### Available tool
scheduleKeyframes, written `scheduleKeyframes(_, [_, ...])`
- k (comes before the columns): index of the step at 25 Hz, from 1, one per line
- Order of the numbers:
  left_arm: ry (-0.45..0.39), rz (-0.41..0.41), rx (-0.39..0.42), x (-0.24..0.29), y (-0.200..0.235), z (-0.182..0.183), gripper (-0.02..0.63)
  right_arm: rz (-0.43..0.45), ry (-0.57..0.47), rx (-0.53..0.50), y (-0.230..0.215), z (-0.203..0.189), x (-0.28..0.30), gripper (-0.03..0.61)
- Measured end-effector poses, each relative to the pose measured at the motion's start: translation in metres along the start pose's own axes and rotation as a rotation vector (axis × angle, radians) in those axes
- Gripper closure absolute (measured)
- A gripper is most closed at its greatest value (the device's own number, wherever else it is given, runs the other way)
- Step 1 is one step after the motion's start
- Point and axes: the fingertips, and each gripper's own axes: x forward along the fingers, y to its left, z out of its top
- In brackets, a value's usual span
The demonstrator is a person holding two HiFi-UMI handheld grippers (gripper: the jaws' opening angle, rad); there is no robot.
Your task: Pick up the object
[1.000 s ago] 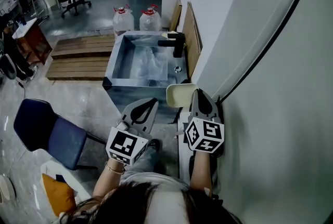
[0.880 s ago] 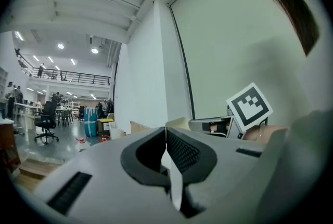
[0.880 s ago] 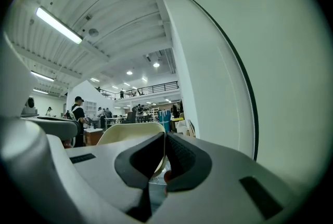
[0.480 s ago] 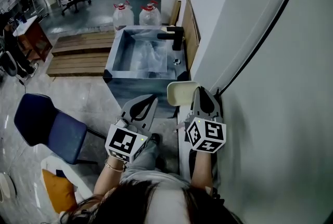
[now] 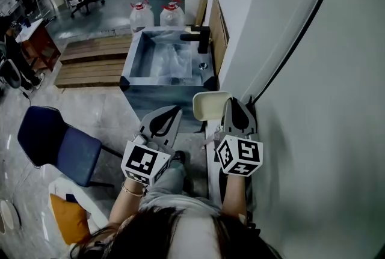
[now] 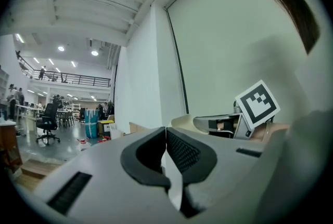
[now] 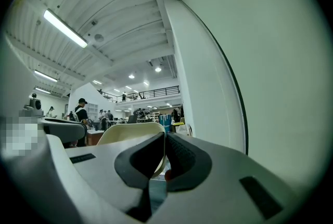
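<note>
- The right gripper [image 7: 164,137] has its jaws closed on the thin rim of a cream plate [image 7: 127,132]. The dark pads pinch the edge right at their tips.
- From that pinch, the plate spreads out to the left of the right jaws and a little ahead of them, lifted clear of the floor.
- In the head view the plate [image 5: 207,104] lies between the two grippers, held at its right edge by the right gripper [image 5: 230,103].
- The left gripper [image 6: 166,132] has its jaws pressed together at the tips, with nothing between the pads.
- The left gripper [image 5: 173,110] sits just left of the plate, and its tips look to be apart from it.
- Each gripper carries a marker cube [image 5: 144,164] with black-and-white square patterns, which are codes rather than words.
- Ahead of both sets of jaws stands a blue-grey sink [image 5: 129,65] with a black tap [image 5: 201,41] on its right side.
- Two water jugs [image 5: 141,14] with red caps stand beyond the sink. Their labels are too small to read.
</note>
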Motion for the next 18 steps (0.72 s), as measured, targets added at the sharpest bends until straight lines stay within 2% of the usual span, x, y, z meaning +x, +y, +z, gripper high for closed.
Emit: scheduleKeyframes(18, [-0.018, 0.012, 0.021, -0.0001, -0.001, 0.0072, 0.604, 0.014, -0.015, -0.034, 0.0008, 0.0062, -0.0063, 0.546])
